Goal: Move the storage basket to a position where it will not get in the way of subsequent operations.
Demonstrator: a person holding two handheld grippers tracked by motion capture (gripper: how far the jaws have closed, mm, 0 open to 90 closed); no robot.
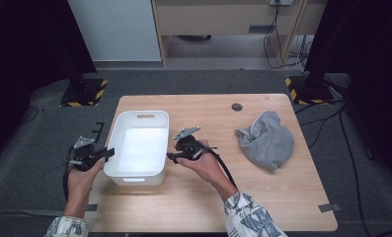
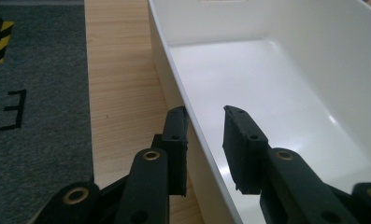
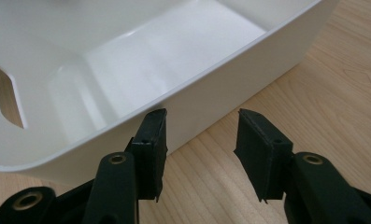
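Note:
A white plastic bin (image 1: 140, 143) stands empty on the left half of the wooden table (image 1: 262, 192). My left gripper (image 1: 103, 154) is at the bin's left wall. In the left gripper view the left gripper (image 2: 205, 128) straddles that wall of the bin (image 2: 267, 79), one pad against the outside, the other inside and apart from it. My right gripper (image 1: 173, 155) is at the bin's right wall. In the right gripper view the right gripper (image 3: 199, 128) stands open just outside the wall of the bin (image 3: 211, 98), with bare wood between the jaws. A crumpled grey cloth (image 1: 266, 140) lies to the right.
A round cable hole (image 1: 237, 106) sits near the table's far edge. Black-and-yellow stand bases (image 1: 85, 91) (image 1: 307, 89) rest on the grey carpet beyond the table. The bin has a handle slot (image 3: 8, 95) in its end wall. The left table edge (image 2: 87, 93) runs close to the bin.

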